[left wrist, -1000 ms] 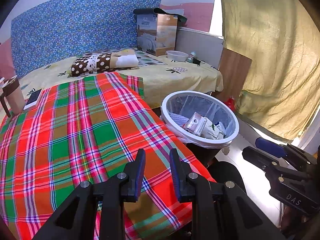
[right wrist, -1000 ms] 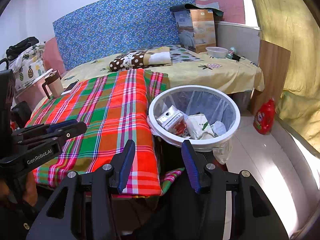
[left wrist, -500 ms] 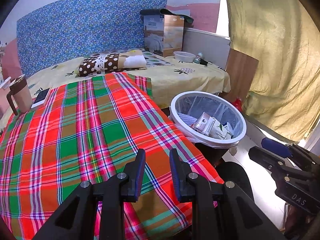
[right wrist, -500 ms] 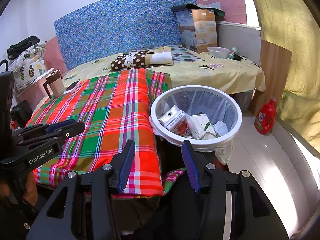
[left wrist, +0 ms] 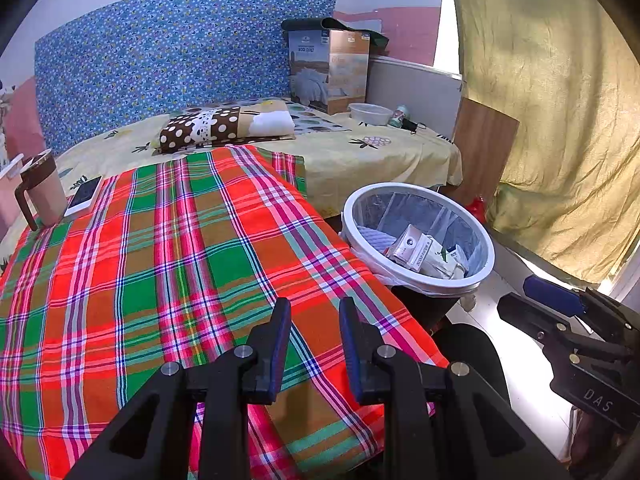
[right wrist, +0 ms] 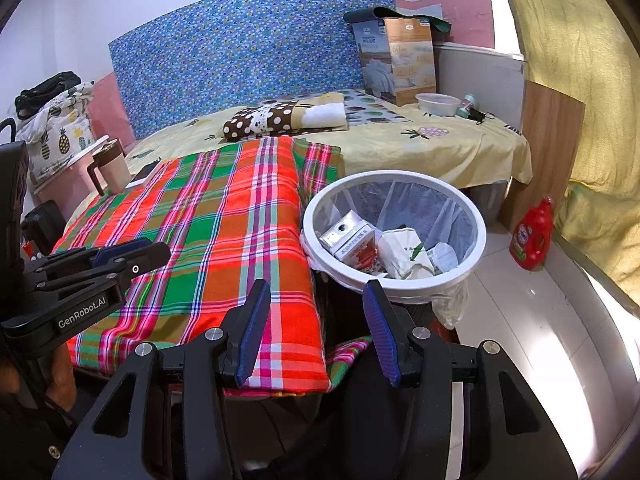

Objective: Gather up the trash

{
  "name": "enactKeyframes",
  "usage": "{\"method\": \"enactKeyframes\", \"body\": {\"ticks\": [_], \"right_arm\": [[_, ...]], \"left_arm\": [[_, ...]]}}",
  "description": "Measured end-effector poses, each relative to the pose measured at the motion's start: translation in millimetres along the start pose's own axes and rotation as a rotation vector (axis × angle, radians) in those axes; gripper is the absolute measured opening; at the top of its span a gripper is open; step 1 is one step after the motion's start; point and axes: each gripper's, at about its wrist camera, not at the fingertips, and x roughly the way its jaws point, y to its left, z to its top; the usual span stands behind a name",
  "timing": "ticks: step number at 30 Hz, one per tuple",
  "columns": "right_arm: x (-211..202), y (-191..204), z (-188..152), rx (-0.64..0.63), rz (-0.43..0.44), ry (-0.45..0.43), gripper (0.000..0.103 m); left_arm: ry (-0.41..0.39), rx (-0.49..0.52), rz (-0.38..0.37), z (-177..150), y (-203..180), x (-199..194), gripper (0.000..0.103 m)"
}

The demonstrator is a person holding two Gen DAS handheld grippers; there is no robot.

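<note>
Left claw (left wrist: pixel 311 316) with fingers slightly apart, nothing between them, above the plaid cloth (left wrist: pixel 168 264); right claw (right wrist: pixel 316 300) spread wider, also empty, over the cloth's edge beside the bin (right wrist: pixel 394 284). White bin with a clear liner just right of the bed, holding a carton (right wrist: pixel 352 240), a crumpled wrapper (right wrist: pixel 404 254) and a small cup (right wrist: pixel 444 256). Only from the right wrist: whole red bottle (right wrist: pixel 534 236) on the floor, pineapple-print bag (right wrist: pixel 60 132) far left. Mug (left wrist: pixel 42 190) and phone (left wrist: pixel 84 194) clearer from the left wrist
</note>
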Motion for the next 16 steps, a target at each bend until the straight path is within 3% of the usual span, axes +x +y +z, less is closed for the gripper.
{"method": "enactKeyframes", "body": {"ticks": [16], "right_arm": [[0.1, 2.0, 0.1, 0.000, 0.001, 0.001, 0.050]], "left_arm": [[0.005, 0.004, -0.019, -1.1, -1.5, 1.5, 0.024]]}}
